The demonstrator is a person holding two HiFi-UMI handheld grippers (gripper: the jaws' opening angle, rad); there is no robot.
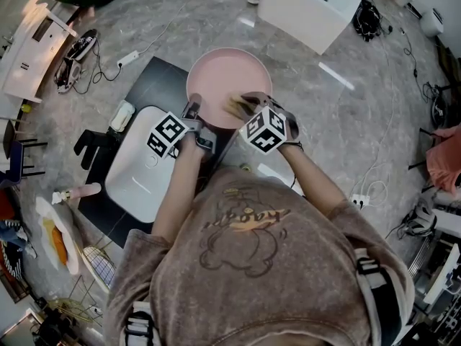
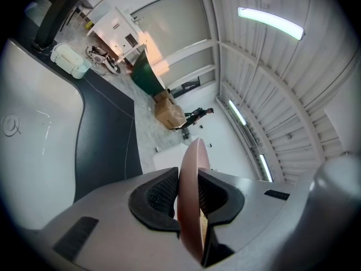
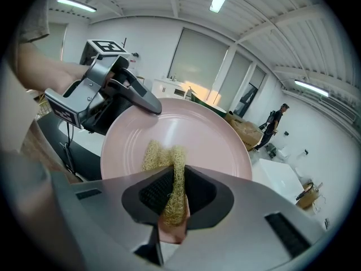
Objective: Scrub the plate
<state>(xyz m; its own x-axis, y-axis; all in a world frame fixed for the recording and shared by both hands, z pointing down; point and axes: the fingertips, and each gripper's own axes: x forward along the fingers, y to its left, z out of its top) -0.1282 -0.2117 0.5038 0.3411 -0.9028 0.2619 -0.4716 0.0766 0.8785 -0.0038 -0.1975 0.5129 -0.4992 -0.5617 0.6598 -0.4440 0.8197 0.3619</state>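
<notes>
A round pink plate (image 1: pixel 223 81) is held up over the dark counter. My left gripper (image 1: pixel 196 114) is shut on the plate's near left rim; in the left gripper view the plate (image 2: pixel 190 191) stands edge-on between the black pads (image 2: pixel 161 193). My right gripper (image 1: pixel 248 107) is shut on a yellowish fibre scrubber (image 1: pixel 238 105). In the right gripper view the scrubber (image 3: pixel 166 162) lies against the plate's face (image 3: pixel 192 137), and the left gripper (image 3: pixel 110 97) grips the rim at the upper left.
A white sink basin (image 1: pixel 140 168) lies in the dark counter (image 1: pixel 155 81) under my left arm. A white soap dish (image 1: pixel 121 115) sits beside it. A white cabinet (image 1: pixel 310 6) stands beyond the plate. Cables (image 1: pixel 108 67) run over the grey floor.
</notes>
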